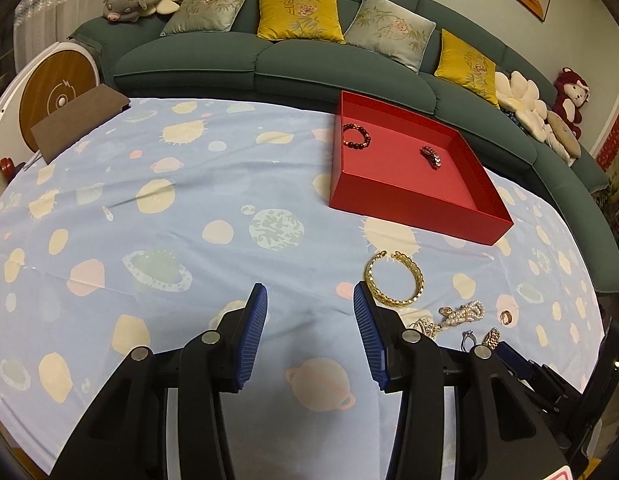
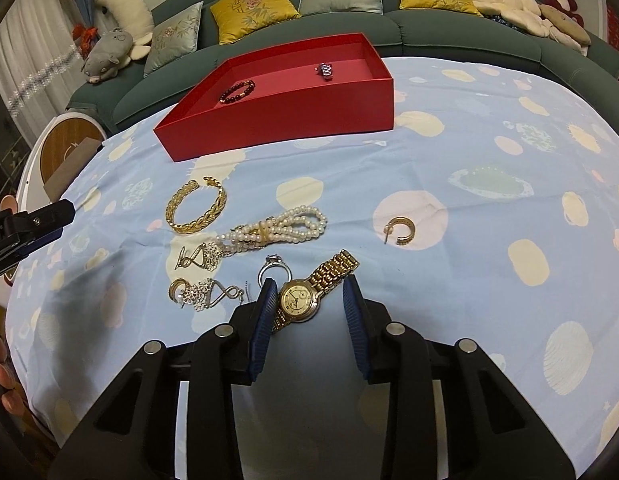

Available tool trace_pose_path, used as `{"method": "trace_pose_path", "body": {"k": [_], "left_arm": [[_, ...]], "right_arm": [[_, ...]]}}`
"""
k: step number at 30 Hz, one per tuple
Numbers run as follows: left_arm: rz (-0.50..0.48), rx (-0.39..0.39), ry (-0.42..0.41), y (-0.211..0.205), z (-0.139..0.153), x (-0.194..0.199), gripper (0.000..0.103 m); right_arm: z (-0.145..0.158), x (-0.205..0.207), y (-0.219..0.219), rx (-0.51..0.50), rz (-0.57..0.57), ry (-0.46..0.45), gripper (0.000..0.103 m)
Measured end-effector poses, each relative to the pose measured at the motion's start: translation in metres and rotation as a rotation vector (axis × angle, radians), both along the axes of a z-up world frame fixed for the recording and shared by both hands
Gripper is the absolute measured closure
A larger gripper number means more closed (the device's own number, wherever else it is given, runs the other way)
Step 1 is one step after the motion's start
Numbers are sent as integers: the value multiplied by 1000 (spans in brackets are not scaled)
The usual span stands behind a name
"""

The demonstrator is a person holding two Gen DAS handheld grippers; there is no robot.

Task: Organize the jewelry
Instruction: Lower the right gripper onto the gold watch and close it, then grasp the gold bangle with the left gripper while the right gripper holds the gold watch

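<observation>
A red tray holds a dark bead bracelet and a small dark watch band piece. On the cloth lie a gold cuff bracelet, a pearl bracelet, a gold hoop earring, a ring, silver pendants and a gold watch. My left gripper is open and empty, left of the cuff. My right gripper is open with the watch face between its fingers.
A green sofa with cushions stands behind the table. A brown box sits at the far left edge. The left gripper's tip shows at the left of the right wrist view.
</observation>
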State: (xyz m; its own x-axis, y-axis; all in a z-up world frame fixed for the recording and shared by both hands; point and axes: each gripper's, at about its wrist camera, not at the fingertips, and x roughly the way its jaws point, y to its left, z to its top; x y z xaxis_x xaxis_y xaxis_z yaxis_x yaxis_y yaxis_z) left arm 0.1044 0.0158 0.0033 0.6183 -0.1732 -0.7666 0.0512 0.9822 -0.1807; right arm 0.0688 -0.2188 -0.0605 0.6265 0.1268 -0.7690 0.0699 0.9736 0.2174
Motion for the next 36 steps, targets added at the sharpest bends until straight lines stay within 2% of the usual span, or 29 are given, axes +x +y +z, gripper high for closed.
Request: {"method": "trace_pose_path", "body": {"k": [5,9,12,14,16,21,23,36], "left_arm": [[2,-7,-5,-2,1,-1,59],[-17,-1,-2,-11,-1,0,59],[-34,8,3,-19,-3,1,59],[-41,8,10,-23,-6,2,59],[-46,5,20,-26,-9,4,59],[-54,2,39,-39,-18,9,45],[-63,12,48,-47,-22,13,34],[-61,70,76,-86,-54,45,33]], "right_arm": [[1,-1,-2,2,-16,8,69],[0,2,6,-51,-2,-2,69],[0,1,4,-58,1,-5,72],[0,0,3,-63,-6,-4,81],[0,-2,-3,-48,-16,-1,83],[1,-7,-18,-12,-39,3,83],[3,-10,-23,7,-45,0,83],[14,-23,-35,46,-38,-29,83]]}}
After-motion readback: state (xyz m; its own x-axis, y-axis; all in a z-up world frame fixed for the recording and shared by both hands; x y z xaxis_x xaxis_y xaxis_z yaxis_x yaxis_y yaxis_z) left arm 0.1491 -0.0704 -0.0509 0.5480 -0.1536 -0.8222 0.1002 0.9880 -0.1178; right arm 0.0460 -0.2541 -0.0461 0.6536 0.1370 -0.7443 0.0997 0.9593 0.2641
